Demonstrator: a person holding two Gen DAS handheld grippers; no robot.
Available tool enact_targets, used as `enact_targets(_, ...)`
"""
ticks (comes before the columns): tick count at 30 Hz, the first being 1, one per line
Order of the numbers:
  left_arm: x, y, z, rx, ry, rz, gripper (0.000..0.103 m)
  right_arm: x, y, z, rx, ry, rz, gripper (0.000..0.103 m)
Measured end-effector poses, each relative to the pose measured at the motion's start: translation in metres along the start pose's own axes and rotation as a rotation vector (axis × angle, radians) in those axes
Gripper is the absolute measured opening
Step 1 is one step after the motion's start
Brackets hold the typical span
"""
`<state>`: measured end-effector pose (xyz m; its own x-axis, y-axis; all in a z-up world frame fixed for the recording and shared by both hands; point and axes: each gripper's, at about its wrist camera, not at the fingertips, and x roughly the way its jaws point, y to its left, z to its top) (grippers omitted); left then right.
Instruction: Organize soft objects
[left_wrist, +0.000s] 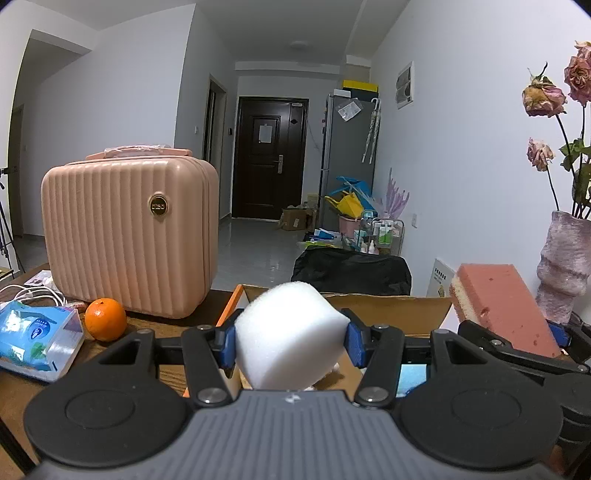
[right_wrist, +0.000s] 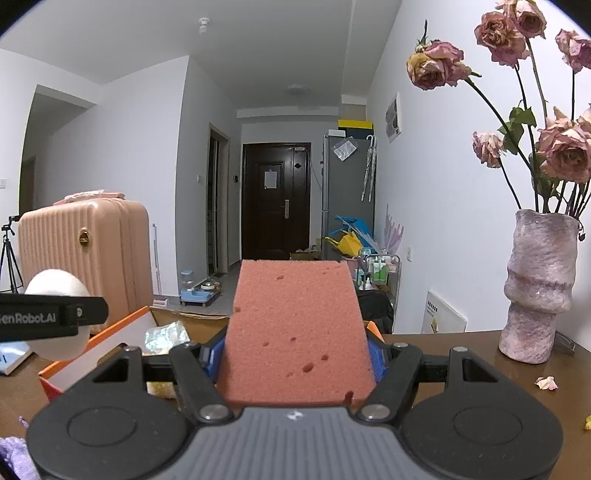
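A white foam block (left_wrist: 288, 332) sits pinched between the blue pads of the left gripper (left_wrist: 290, 341), held above the near edge of an open cardboard box (left_wrist: 388, 308). To its right, the right gripper (right_wrist: 295, 356) clamps a pink sponge (right_wrist: 295, 332), tilted up. Far left on the table (left_wrist: 159, 325) stand a pink case (left_wrist: 127, 236), an orange (left_wrist: 106, 319) and a wipes pack (left_wrist: 37, 338); a vase (right_wrist: 537, 284) stands right.

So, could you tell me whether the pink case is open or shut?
Shut: the case stands upright on the table, its shell halves closed together.
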<state>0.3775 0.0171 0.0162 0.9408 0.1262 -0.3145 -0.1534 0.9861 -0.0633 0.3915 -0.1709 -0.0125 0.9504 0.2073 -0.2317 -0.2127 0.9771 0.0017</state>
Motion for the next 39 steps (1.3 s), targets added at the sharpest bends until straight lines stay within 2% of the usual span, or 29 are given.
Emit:
enact_targets(26, 0.047, -0.003, 0.004, 0.020, 0.023, 0.040, 0.056, 0.048, 0.000, 0.007, -0.026, 0.054, -0.016, 0.069)
enact_targets(39, 0.064, -0.003, 0.001, 0.027, 0.058, 0.061, 0.056, 0.064, -0.002, 0.005, -0.034, 0.102, -0.021, 0.069)
